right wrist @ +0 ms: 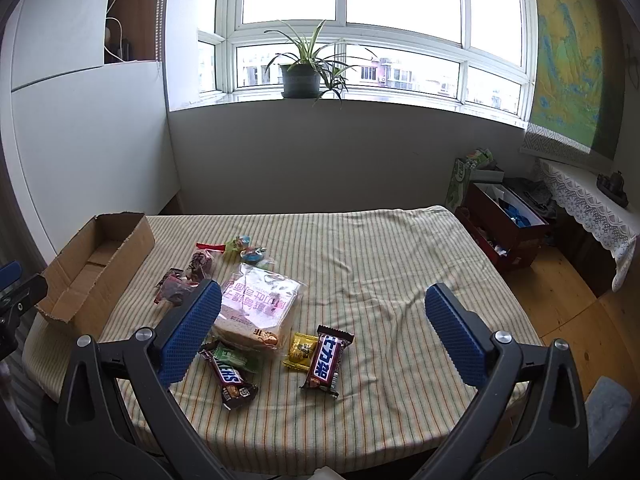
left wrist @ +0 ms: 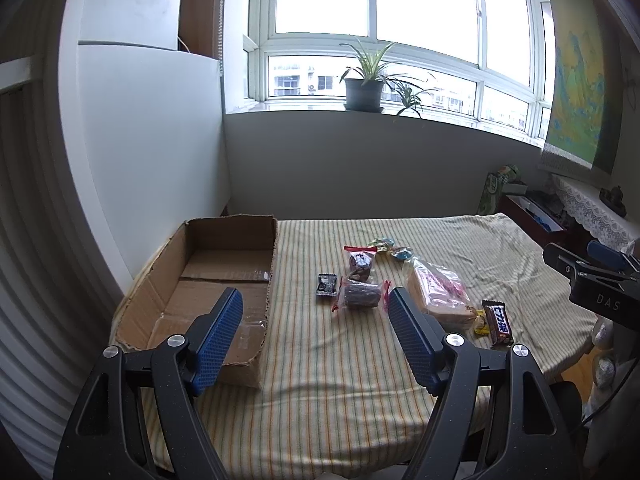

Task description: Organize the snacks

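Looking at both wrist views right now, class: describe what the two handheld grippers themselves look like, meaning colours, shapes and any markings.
Both are alike. The left gripper and the right gripper each have two matte black, speckled arms with triangular cut-outs and round silver pivot bolts. Each finger ends in a long blue pad with a fine dotted grid texture. Seen from the left view, the right gripper's black body carries pale letters "DAS". No hands or sleeves show.

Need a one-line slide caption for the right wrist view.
Open right gripper above snacks scattered on striped cloth, cardboard box at left.
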{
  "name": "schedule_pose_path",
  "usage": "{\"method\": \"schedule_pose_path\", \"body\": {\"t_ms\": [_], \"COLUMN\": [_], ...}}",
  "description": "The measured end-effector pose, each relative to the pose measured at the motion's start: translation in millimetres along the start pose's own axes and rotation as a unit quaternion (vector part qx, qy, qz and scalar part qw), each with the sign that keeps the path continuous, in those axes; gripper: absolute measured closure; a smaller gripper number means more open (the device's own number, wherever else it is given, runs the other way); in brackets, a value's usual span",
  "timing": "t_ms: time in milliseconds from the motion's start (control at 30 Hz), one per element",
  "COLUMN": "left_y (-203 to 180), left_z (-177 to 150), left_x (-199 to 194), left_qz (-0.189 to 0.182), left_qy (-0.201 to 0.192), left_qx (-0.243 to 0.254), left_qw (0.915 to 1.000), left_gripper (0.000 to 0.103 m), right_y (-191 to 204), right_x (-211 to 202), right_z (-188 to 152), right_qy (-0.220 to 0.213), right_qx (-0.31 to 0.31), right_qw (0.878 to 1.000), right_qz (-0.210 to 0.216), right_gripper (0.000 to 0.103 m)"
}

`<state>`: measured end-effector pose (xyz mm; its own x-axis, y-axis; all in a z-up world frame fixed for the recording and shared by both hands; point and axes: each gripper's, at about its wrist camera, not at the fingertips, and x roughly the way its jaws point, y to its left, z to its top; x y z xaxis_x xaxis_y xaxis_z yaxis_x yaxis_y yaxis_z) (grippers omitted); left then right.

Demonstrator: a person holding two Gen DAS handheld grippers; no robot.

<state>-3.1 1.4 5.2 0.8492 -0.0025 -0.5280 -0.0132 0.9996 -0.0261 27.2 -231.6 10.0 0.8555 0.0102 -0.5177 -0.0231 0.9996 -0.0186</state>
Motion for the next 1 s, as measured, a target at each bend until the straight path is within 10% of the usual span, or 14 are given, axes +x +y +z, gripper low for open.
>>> {"method": "schedule_pose_path", "body": {"t_ms": [1000], "left_y": [2.0], "left_z": [-0.4], "left_x": [-1.3], "left_qz": [-0.001], "left_qy": [0.0], "left_qx": [-0.002], "left_qw": [1.0], "left_gripper": [0.028], "right_y": [4.2], "right_x": [4.0], "right_z": [-3.7], "right_qy": [0.001], "right_qx": [-0.004], "right_qw": [1.0], "right_qz": [0.001], "right_gripper": [0.0]}}
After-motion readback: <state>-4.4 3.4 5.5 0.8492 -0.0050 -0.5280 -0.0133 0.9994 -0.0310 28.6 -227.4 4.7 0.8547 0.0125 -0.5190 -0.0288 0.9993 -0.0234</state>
